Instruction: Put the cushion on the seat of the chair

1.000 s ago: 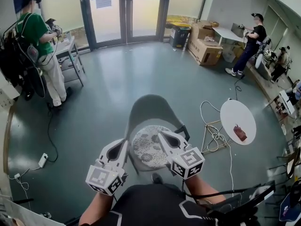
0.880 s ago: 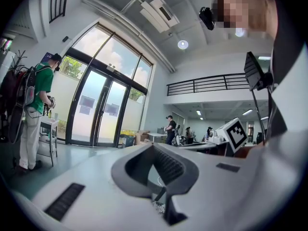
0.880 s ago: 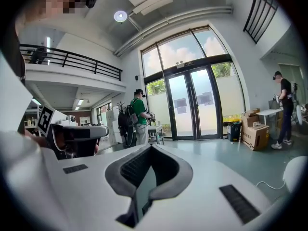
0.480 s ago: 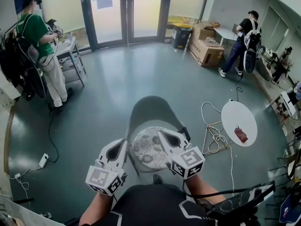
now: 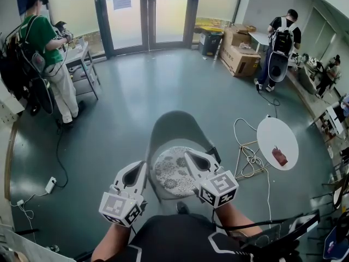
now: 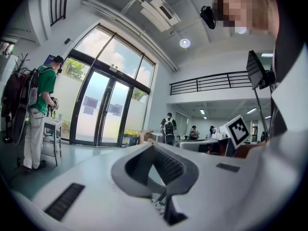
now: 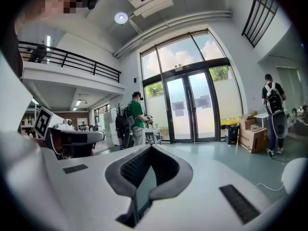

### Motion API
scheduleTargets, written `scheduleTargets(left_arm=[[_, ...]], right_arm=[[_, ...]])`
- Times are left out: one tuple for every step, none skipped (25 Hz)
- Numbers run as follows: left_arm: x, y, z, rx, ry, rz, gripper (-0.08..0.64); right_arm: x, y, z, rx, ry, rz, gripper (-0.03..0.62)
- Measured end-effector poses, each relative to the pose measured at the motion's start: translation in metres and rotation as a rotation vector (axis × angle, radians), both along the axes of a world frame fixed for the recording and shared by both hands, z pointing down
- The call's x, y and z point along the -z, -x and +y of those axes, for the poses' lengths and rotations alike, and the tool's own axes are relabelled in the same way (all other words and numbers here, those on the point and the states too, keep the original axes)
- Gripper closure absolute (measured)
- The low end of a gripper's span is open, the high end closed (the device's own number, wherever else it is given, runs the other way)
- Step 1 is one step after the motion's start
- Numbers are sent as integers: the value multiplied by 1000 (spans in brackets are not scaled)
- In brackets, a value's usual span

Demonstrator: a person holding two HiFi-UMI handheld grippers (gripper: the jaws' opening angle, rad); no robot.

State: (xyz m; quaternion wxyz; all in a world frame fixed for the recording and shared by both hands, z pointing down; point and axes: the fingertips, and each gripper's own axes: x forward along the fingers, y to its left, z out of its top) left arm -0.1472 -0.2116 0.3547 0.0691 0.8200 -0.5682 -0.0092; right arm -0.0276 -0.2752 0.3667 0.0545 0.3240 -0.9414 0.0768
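- Jaws of the left gripper [image 6: 153, 147] are clenched, tip against tip, with nothing pinched between them. A sliver of patterned fabric shows low down, behind the gap near their roots.
- Jaws of the right gripper [image 7: 150, 147] are likewise pressed together at the tips and carry nothing.
- Task object: the cushion [image 5: 170, 173] is round and pale with a dark floral print. It lies flat on the seat of the chair [image 5: 177, 125], a grey chair whose curved backrest stands on the side away from the person holding the grippers.
- In the head view, the left gripper sits at the cushion's left edge and the right gripper overlaps its right edge. Whether either one touches the fabric cannot be told.
- Right of the chair and apart from it stands a round white table [image 5: 277, 138] bearing a small reddish-brown object [image 5: 279, 156]. Loose cables [image 5: 248, 158] lie on the floor [image 5: 136, 97] between chair and table.
- Far wall: glass doors [image 5: 147, 15].
- Left of the doors, a person in a green shirt [image 5: 43, 42] stands beside a small cart [image 5: 82, 59].
- At the far right, a person with a backpack [image 5: 279, 37] stands near stacked cardboard boxes [image 5: 238, 56].
- A white power strip [image 5: 49, 185] lies on the floor at the left.
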Motion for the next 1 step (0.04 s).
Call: scheduleTargets(left_arm=[[-1, 0, -1, 1, 0, -1, 552]], right_arm=[[-1, -1, -1, -2, 1, 0, 583]])
